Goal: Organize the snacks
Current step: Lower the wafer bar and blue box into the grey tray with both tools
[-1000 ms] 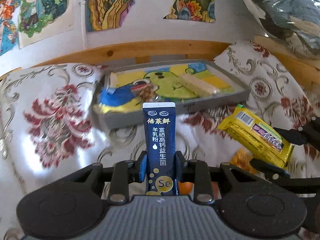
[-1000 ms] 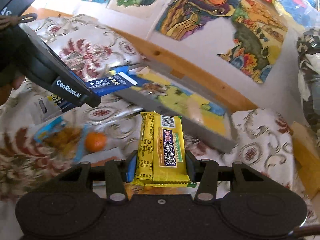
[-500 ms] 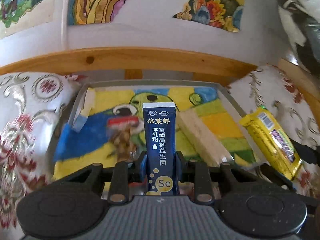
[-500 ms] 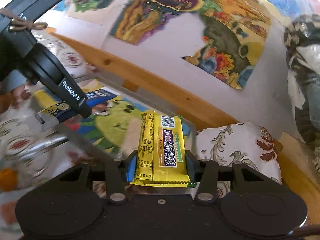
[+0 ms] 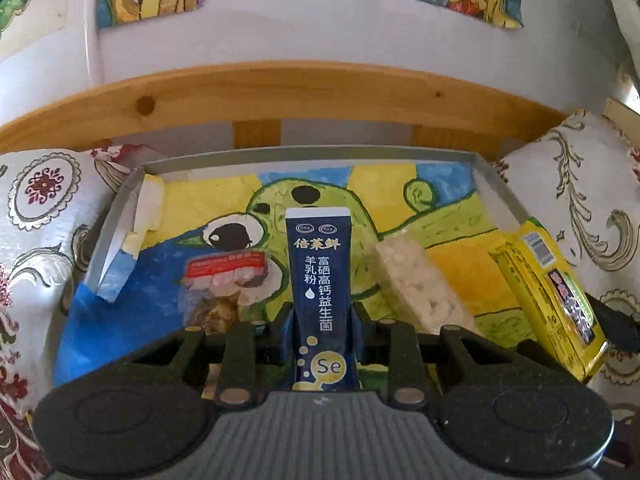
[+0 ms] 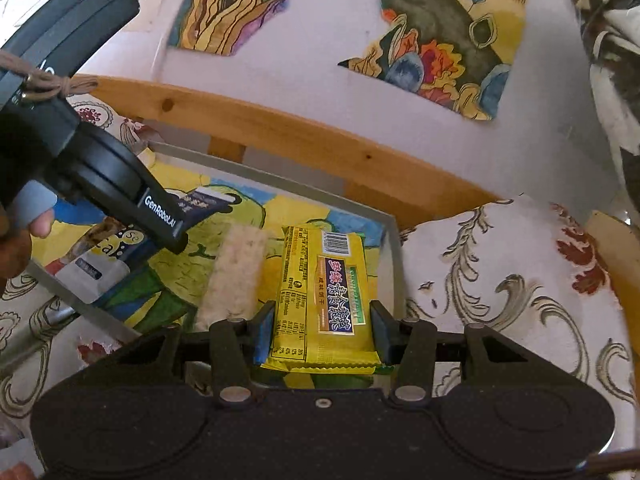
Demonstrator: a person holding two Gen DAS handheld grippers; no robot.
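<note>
My left gripper (image 5: 320,316) is shut on a dark blue stick sachet (image 5: 320,280) held upright over the grey tray (image 5: 312,154), whose floor bears a green cartoon drawing. My right gripper (image 6: 318,326) is shut on a yellow biscuit pack (image 6: 320,292) above the tray's right end (image 6: 394,256). The pack also shows in the left wrist view (image 5: 548,296) at the right. In the tray lie a white rice-cracker bar (image 5: 420,284) (image 6: 238,276) and a small clear-wrapped snack with a red label (image 5: 224,276). The left gripper body (image 6: 100,176) and the sachet (image 6: 196,204) appear in the right wrist view.
The tray rests on a floral cloth (image 5: 36,216) (image 6: 500,280) against a wooden rail (image 5: 280,92) and a white wall with colourful drawings (image 6: 436,28). A person's hand (image 6: 16,236) holds the left gripper. Dark clothing (image 6: 612,60) hangs at the right.
Both grippers have moved forward from over the cloth to over the tray, each keeping its snack. The orange and loose snacks on the cloth have left the right wrist view.
</note>
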